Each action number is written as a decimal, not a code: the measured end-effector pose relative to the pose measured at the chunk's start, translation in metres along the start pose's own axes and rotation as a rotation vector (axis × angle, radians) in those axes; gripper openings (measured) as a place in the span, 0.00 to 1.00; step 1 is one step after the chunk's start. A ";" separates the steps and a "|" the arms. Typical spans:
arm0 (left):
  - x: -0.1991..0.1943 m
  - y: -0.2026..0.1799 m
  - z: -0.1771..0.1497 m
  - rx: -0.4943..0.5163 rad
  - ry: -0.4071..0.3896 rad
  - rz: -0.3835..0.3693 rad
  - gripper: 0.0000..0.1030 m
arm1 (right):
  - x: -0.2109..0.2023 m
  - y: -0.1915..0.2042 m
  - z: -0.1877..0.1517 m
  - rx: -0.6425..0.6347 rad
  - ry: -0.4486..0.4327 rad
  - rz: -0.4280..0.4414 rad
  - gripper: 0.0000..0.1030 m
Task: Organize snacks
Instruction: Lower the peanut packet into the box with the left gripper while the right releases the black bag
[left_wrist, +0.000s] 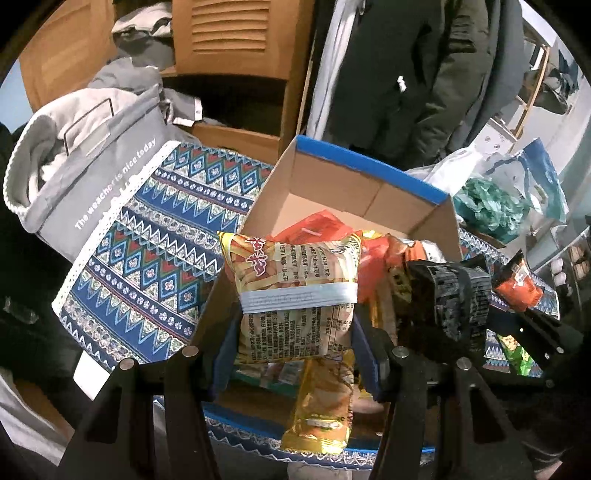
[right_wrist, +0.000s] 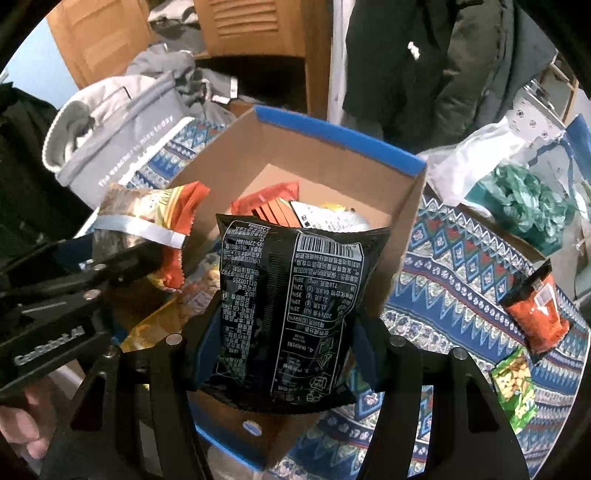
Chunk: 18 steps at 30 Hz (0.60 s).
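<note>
My left gripper (left_wrist: 295, 354) is shut on a yellow-orange snack bag with a pale band (left_wrist: 295, 291), held over the open cardboard box with a blue rim (left_wrist: 369, 168). My right gripper (right_wrist: 280, 350) is shut on a black snack bag with white print (right_wrist: 291, 317), also above that box (right_wrist: 332, 129). Each held bag appears in the other view: the black bag (left_wrist: 450, 299) at the right, the yellow-orange bag (right_wrist: 147, 218) at the left. Several orange and yellow packets (left_wrist: 317, 229) lie inside the box.
A patterned blue cloth (left_wrist: 147, 258) covers the table. A grey fabric basket (left_wrist: 96, 173) of clothes stands at the left. An orange packet (right_wrist: 535, 314) and a green packet (right_wrist: 515, 387) lie on the cloth at the right. Plastic bags (right_wrist: 517, 199) sit behind them.
</note>
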<state>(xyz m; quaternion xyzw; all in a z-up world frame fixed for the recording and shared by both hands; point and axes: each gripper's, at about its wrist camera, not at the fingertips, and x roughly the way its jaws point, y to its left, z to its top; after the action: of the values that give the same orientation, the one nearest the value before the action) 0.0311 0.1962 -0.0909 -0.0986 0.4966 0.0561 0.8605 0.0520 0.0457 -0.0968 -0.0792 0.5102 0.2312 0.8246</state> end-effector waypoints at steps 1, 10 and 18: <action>0.002 0.001 0.000 -0.001 0.004 0.002 0.56 | 0.004 0.000 0.001 0.001 0.004 -0.003 0.60; 0.021 0.012 -0.002 -0.027 0.060 0.021 0.58 | 0.018 0.002 0.008 -0.017 0.005 0.006 0.63; 0.006 0.014 0.001 -0.041 0.030 0.007 0.69 | -0.001 0.002 0.008 -0.034 -0.026 -0.011 0.73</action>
<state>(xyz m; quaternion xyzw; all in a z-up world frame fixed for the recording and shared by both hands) 0.0325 0.2104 -0.0976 -0.1152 0.5087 0.0679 0.8505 0.0576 0.0499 -0.0918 -0.0932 0.4949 0.2364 0.8310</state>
